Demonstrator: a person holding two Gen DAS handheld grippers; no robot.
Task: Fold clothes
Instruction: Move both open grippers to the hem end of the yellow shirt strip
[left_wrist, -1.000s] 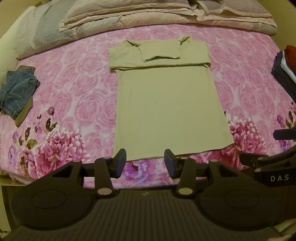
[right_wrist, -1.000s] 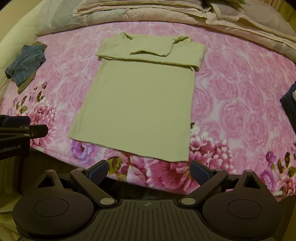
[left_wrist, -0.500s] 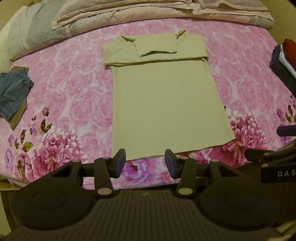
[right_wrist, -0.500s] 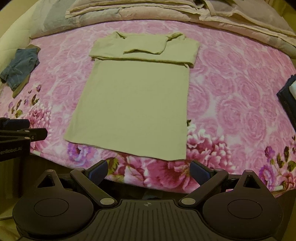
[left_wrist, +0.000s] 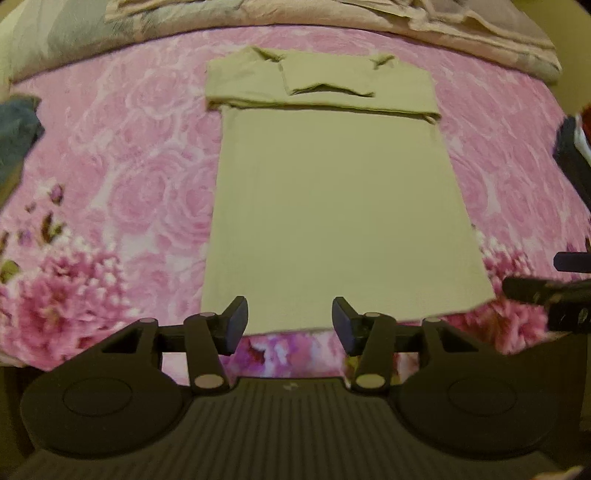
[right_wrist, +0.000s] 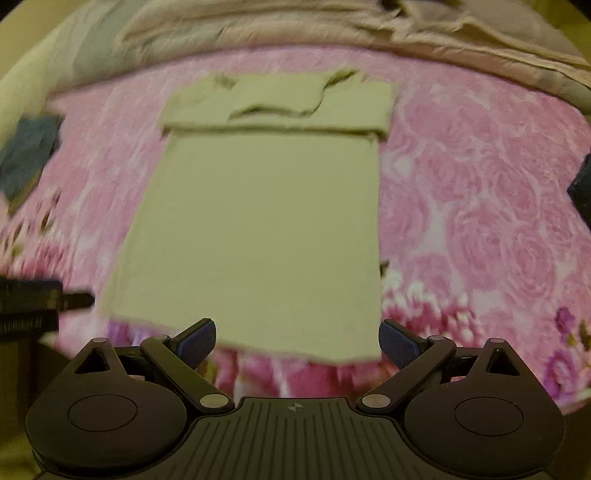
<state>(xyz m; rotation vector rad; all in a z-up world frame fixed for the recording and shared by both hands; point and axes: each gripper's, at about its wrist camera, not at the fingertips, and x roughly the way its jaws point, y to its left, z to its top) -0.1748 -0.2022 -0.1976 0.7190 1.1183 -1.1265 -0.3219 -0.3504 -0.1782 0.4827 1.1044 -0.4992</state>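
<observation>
Khaki shirt (left_wrist: 332, 206) looms nearer both spread hand-held grippers (left_wrist: 290, 325) (right_wrist: 297, 339) (left just widened, nothing between).

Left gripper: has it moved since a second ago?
Yes. The left gripper has come down toward the bedspread: the shirt looms larger, its near hem now between the open, just-widened jaws.

Motion blurs the right wrist view; the jeans (left_wrist: 16, 136) are cut off at the left edge.

Dim warm yellowish light, motion blur, fisheye-warped edges.
</observation>
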